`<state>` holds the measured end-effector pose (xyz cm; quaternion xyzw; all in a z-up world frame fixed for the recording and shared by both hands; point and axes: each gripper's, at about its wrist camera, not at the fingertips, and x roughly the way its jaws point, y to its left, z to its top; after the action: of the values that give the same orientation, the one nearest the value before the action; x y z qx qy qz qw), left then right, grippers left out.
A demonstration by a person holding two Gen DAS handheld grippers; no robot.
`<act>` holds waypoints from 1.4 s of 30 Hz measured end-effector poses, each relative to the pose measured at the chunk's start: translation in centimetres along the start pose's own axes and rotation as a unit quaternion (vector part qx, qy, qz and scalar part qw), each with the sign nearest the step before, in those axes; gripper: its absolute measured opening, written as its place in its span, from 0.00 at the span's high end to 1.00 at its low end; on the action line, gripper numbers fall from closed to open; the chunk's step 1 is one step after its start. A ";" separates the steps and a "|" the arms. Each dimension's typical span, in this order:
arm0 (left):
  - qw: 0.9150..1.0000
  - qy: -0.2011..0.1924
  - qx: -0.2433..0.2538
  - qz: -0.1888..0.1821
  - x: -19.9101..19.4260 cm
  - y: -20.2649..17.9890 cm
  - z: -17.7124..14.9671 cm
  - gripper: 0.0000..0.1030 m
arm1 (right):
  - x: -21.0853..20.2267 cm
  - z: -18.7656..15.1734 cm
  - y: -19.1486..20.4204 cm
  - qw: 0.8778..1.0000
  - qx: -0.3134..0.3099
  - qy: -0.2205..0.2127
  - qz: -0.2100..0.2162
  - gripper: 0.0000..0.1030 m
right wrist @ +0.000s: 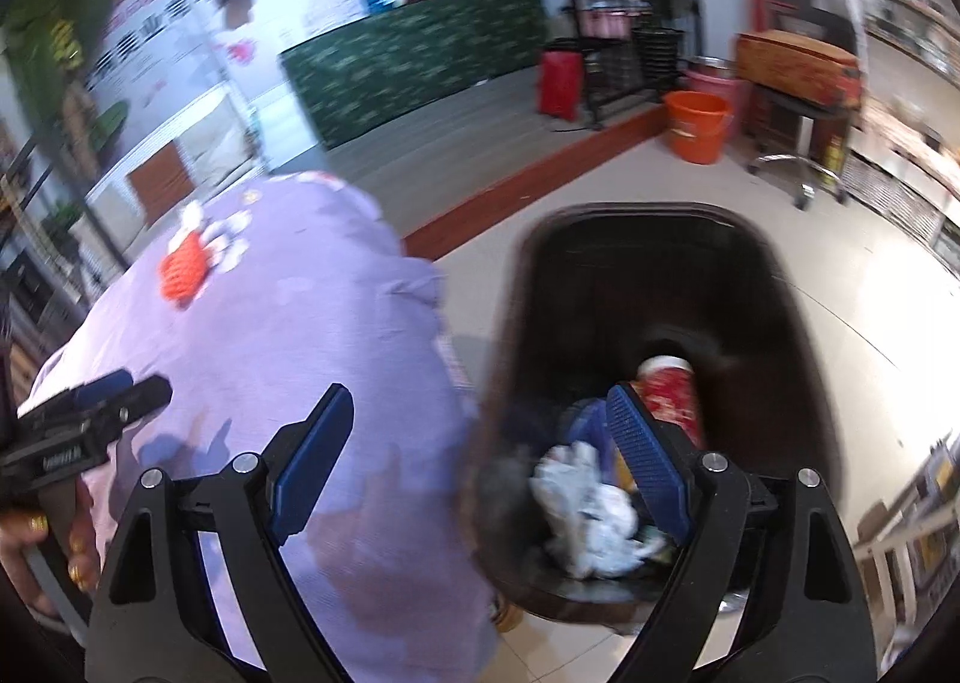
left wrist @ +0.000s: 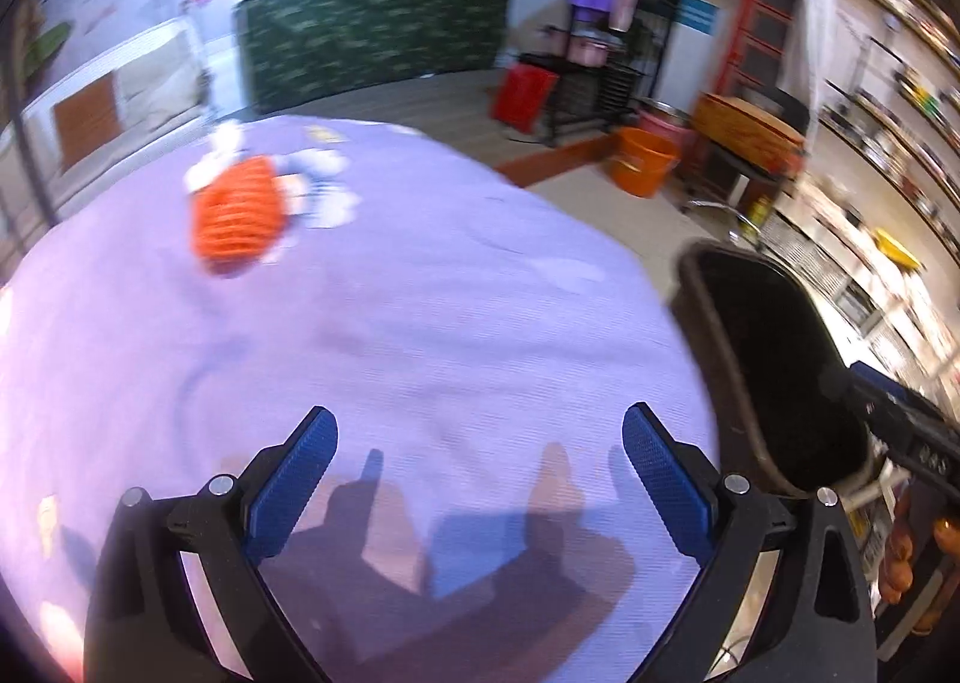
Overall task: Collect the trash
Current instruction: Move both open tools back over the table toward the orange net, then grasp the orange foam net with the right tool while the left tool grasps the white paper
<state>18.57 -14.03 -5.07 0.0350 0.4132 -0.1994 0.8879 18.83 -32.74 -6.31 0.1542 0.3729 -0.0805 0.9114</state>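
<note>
Bin [right wrist: 648, 275] upright, mouth upward.

A dark brown trash bin [right wrist: 648, 287] stands upright on the pale tiled floor, just beside the right edge of the lilac-covered table [right wrist: 288, 335]. Inside it lie a red printed paper cup [right wrist: 672, 389] on its side, crumpled white paper [right wrist: 591, 509] and something blue [right wrist: 585, 422]. Near the table's far edge lies an orange item [left wrist: 237, 215] among white crumpled pieces [left wrist: 327, 188], all blurred.

one dark bin [right wrist: 654, 287] holds one red cup [right wrist: 669, 389] and, through the blur, perhaps one crumpled white wad [right wrist: 591, 509]. one orange item [left wrist: 237, 215] lies on one purple-covered table [left wrist: 420, 323].
</note>
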 end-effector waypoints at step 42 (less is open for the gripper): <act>0.987 0.018 -0.110 0.114 3.8 23.2 7.6 0.15 | 18.8 10.8 31.0 0.951 -0.268 0.080 0.135 0.78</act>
<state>35.12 4.28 -5.34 -0.0121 0.4420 -0.0494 0.8956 47.37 -7.93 -5.39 -0.0406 0.4283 0.1582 0.8887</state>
